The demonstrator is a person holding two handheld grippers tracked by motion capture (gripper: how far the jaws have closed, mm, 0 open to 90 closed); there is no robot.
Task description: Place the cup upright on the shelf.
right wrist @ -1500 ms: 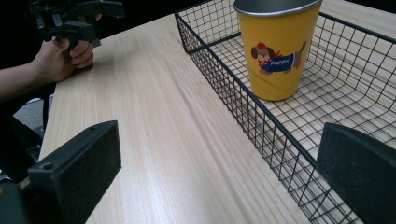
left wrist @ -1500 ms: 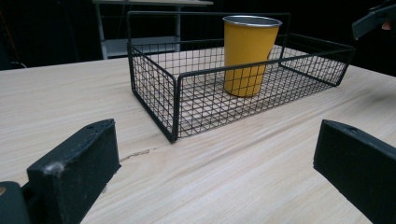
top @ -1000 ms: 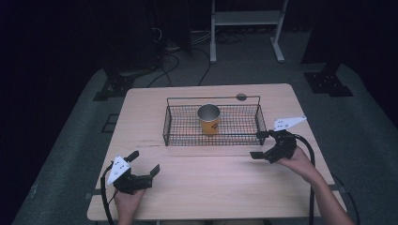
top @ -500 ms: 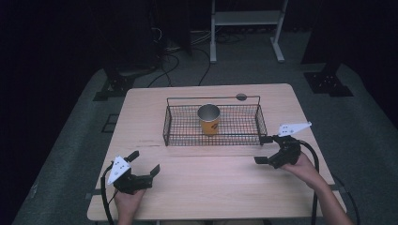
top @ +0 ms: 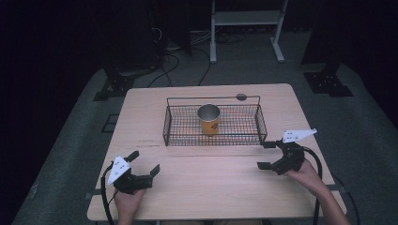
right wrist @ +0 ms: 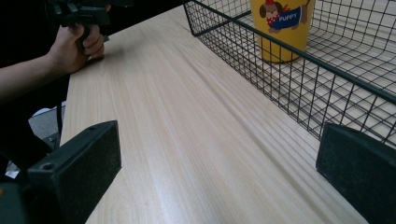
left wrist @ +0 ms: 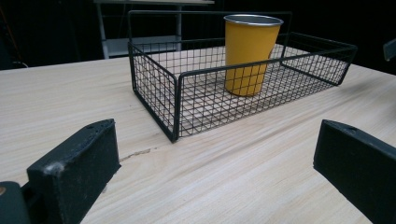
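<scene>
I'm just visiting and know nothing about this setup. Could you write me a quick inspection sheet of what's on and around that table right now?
Surface: light wooden table, with a small dark round spot near its far edge.
Job's things: yellow cup upright inside black wire basket.
Clutter: nothing seen.
Grippers: left gripper and right gripper, both open, holding nothing.
Cables: one trails from each gripper; more lie on the floor behind.
Surroundings: dark room, white stand behind.

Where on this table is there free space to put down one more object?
The widest bare patch is the table strip between the wire basket and the near edge, bordered by the left gripper and right gripper. Inside the basket, both sides of the yellow cup are free.
</scene>
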